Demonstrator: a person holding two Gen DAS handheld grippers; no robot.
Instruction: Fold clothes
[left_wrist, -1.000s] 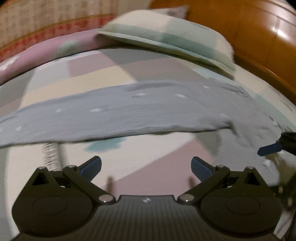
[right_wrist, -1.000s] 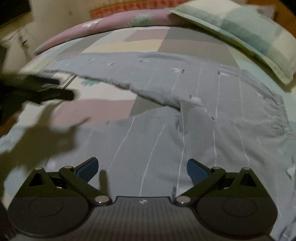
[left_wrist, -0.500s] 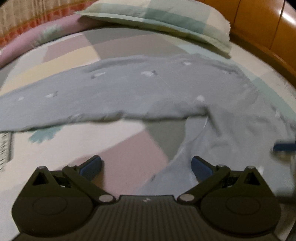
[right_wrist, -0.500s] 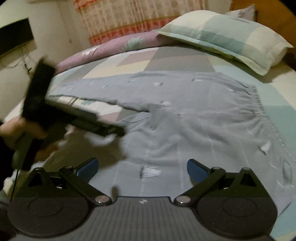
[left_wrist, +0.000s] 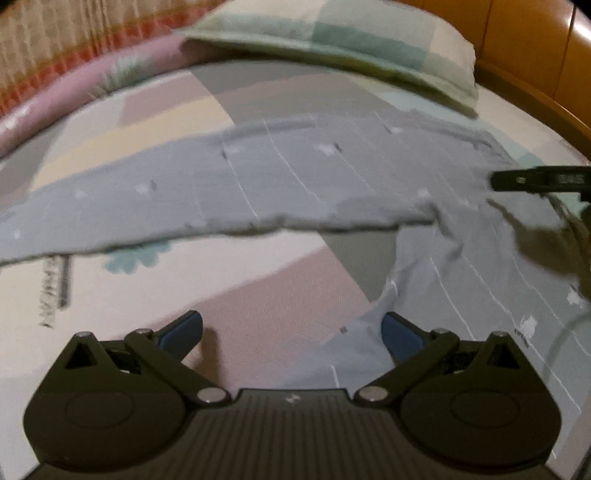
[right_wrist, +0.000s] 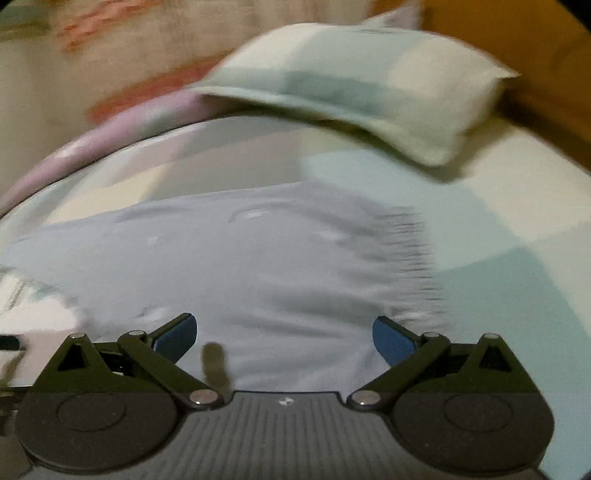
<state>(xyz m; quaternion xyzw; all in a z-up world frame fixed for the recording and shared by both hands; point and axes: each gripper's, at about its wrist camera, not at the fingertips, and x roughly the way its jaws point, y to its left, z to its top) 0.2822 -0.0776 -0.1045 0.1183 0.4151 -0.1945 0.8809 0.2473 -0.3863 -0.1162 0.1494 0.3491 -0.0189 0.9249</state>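
Grey pinstriped cotton trousers (left_wrist: 332, 177) spread flat on a pastel patchwork bedsheet (left_wrist: 258, 295).
Left gripper (left_wrist: 291, 330) and right gripper (right_wrist: 284, 330) are held spread wide, nothing pinched.

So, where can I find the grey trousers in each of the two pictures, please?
Left wrist view: the grey trousers run across the middle as a long band, one leg bending down toward the lower right.
Right wrist view: the grey trousers fill the centre, with the gathered waistband to the right.
Shared landmark: the checked pillow lies on the bed behind the trousers in both.
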